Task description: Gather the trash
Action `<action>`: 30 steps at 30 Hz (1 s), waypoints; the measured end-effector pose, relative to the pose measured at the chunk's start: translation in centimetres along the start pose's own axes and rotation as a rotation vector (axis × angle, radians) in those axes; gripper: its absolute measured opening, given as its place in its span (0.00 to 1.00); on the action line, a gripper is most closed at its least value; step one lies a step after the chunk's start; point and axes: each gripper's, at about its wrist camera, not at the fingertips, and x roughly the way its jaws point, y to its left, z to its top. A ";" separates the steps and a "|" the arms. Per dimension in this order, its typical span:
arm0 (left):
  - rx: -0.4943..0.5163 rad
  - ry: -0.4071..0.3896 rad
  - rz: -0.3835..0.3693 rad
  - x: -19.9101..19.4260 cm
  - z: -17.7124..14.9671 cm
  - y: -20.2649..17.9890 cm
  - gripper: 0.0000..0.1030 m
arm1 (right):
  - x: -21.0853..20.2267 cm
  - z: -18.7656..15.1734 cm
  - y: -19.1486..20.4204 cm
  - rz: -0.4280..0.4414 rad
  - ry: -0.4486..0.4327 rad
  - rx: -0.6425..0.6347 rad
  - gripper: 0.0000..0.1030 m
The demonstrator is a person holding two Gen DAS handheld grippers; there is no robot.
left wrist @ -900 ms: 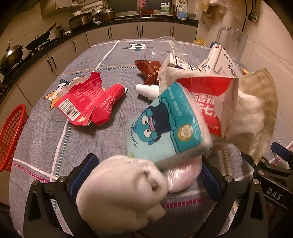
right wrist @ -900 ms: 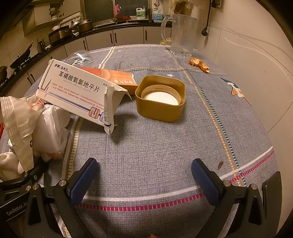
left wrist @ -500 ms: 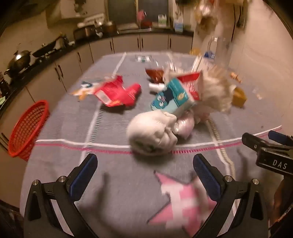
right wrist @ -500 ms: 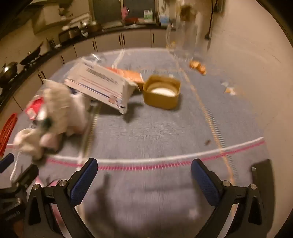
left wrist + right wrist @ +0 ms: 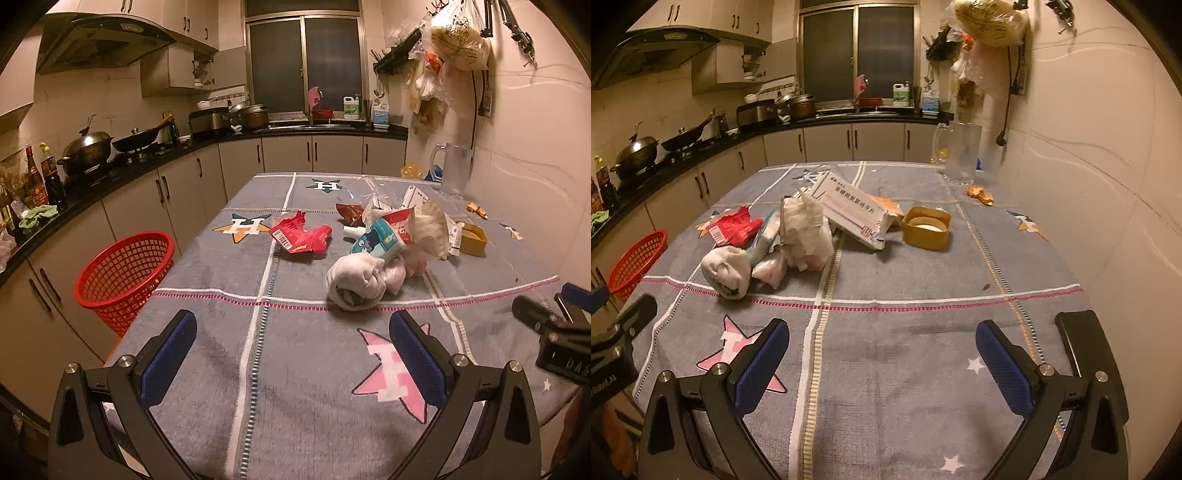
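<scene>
A heap of trash lies mid-table: a white crumpled wad [image 5: 356, 282] [image 5: 727, 271], a teal tissue pack [image 5: 380, 240], a torn red wrapper [image 5: 301, 238] [image 5: 733, 225], a white plastic bag [image 5: 805, 229], a brown snack packet [image 5: 351, 212] and a white medicine box [image 5: 851, 212]. A red mesh basket [image 5: 125, 275] [image 5: 635, 258] stands on the floor left of the table. My left gripper [image 5: 295, 354] is open and empty above the near tablecloth, well short of the heap. My right gripper [image 5: 882, 362] is open and empty too, near the front edge.
A yellow tub [image 5: 926, 228] [image 5: 472, 238] sits right of the heap, a clear glass jug [image 5: 960, 153] by the wall. The grey patterned tablecloth [image 5: 923, 295] covers the table. Kitchen counters with pans run along the left and back. The other gripper's body shows at each view's side.
Both grippers have drawn back and risen from the heap toward the near table edge. The white wad, earlier between my left fingers, now lies well ahead of them.
</scene>
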 end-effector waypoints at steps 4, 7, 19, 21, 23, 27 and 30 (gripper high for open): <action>0.006 -0.002 -0.006 0.0 -0.5 -0.1 1.00 | -0.7 0.0 -0.1 -0.015 -0.023 -0.004 0.98; 0.019 -0.005 -0.011 0.0 -0.6 -0.4 1.00 | -0.7 0.0 0.1 -0.017 -0.023 -0.012 0.98; 0.019 0.043 -0.008 2.0 -0.9 -0.3 1.00 | 0.9 0.0 0.8 -0.012 0.008 -0.039 0.97; 0.021 0.054 -0.004 2.3 -1.0 -0.3 1.00 | 1.2 0.0 1.0 -0.009 0.017 -0.042 0.97; 0.022 0.062 -0.004 2.5 -1.0 -0.3 1.00 | 1.5 -0.1 1.1 -0.010 0.025 -0.045 0.97; 0.018 0.067 -0.002 2.7 -1.0 -0.2 1.00 | 1.9 -0.2 1.4 -0.007 0.041 -0.056 0.97; 0.016 0.064 0.001 2.9 -0.8 -0.1 1.00 | 2.0 -0.1 1.6 -0.010 0.042 -0.065 0.97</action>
